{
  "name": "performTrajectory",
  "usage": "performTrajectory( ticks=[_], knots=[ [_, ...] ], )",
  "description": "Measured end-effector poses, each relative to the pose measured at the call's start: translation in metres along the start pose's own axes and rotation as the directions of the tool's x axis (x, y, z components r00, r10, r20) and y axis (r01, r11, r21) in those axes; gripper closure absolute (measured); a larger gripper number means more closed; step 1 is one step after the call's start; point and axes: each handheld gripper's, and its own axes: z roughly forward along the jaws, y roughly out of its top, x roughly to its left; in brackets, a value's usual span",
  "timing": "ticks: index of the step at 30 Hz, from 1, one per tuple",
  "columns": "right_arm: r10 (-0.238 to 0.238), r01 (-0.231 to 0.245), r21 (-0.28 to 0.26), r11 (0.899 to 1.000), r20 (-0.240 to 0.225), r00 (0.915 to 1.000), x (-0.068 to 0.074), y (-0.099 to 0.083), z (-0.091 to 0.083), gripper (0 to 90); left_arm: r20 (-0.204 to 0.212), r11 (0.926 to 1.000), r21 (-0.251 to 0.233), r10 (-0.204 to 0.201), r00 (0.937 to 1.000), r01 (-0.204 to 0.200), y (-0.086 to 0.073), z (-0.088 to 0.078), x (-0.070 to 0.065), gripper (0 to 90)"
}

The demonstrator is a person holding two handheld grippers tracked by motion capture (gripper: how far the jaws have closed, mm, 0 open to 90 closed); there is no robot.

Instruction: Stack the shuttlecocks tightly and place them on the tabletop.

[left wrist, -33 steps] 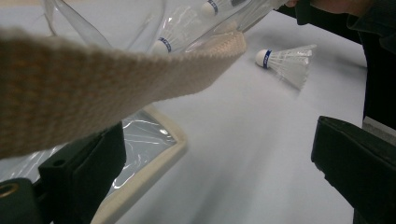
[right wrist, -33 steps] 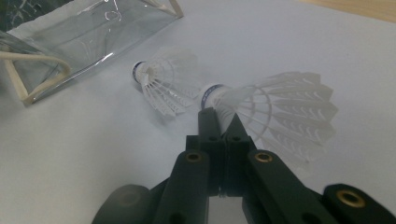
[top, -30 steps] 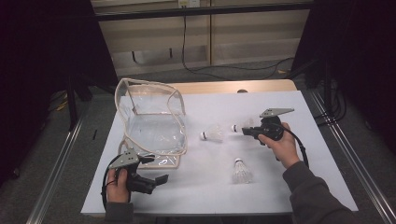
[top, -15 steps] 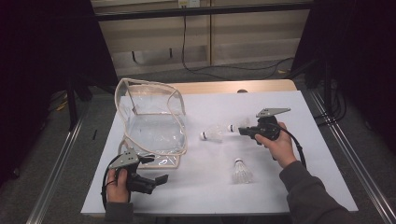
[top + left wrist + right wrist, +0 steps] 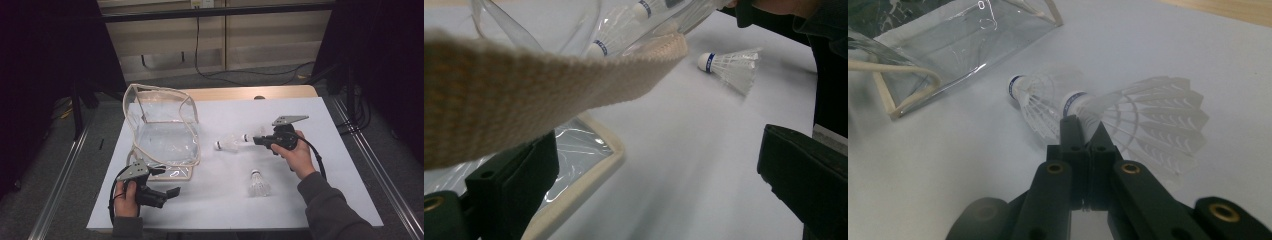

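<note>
1. white feathers first: the held shuttlecock (image 5: 1143, 112) sits in the right gripper (image 5: 1083, 131), whose jaws are pinched together on the feather stems just behind the cork. gripping there, i'd say, spares the skirt from crushing and leaves the cork pointing ahead, toward the pouch.
2. in the high view that shuttlecock (image 5: 251, 136) is at about three o'clock from the table's middle, apparently lifted just off the white sheet (image 5: 225, 210), with the right gripper (image 5: 259, 140) behind it at its three o'clock.
3. a second shuttlecock (image 5: 227, 143) lies on its side close by at the held one's nine o'clock, cork toward the pouch; from the right gripper view i cannot tell whether the two touch.
4. a third shuttlecock (image 5: 258, 184) lies at about six o'clock from the held one, well apart, cork pointing away from the person.
5. the clear plastic pouch (image 5: 162, 132) stands at nine o'clock, its cream-trimmed mouth gaping up and toward the shuttlecocks, which looks like the place they are meant to go.
6. the left gripper (image 5: 167, 192) rests at about seven o'clock, jaws standing well apart. in the left gripper view the pouch's woven strap (image 5: 524, 95) crosses in front of the jaws; nothing is pinched, so it seems to be waiting to steady the pouch.
</note>
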Motion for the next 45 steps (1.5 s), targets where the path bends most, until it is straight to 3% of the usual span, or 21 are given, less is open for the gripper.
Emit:
performTrajectory(
  ticks=[45],
  knots=[
    [-0.021, 0.021, 0.007, 1.0, -0.046, 0.9987, 0.011, 0.008, 0.018, 89.4, 0.002, 1.0, 0.0, 0.003, 1.0, -0.003, 0.0, 0.001, 0.0, 3.4]
  ],
)
